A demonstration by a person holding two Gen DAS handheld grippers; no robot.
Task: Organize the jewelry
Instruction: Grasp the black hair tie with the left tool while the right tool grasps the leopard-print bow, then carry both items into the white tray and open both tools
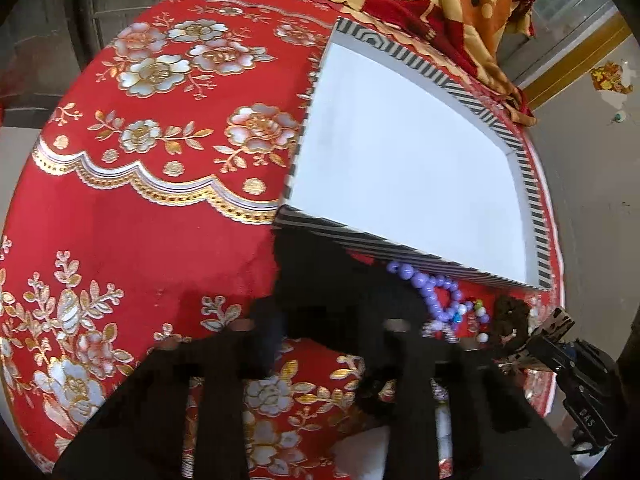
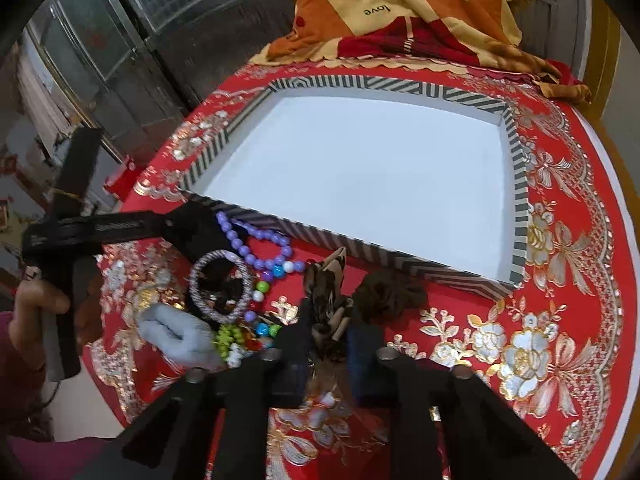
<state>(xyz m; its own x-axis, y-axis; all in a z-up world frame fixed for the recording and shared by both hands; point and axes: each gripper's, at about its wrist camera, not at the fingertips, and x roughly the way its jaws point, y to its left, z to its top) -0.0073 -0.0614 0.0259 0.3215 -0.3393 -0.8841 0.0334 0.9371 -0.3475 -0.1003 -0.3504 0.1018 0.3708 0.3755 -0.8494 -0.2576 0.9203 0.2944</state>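
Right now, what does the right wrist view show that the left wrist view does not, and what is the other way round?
Only the right wrist view shows the right gripper shut on the leopard-print hair tie, the sparkly bangle, the green bead cluster and the person's left hand.

Only the left wrist view shows the left gripper open, and a broad stretch of flowered red tablecloth.

Both show the striped tray, empty inside, the purple bead bracelet, the dark brown scrunchie and the orange blanket.

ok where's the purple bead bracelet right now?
In the right wrist view, the purple bead bracelet lies on the red tablecloth, left of centre, just in front of the striped box, beside the sparkly bangle.
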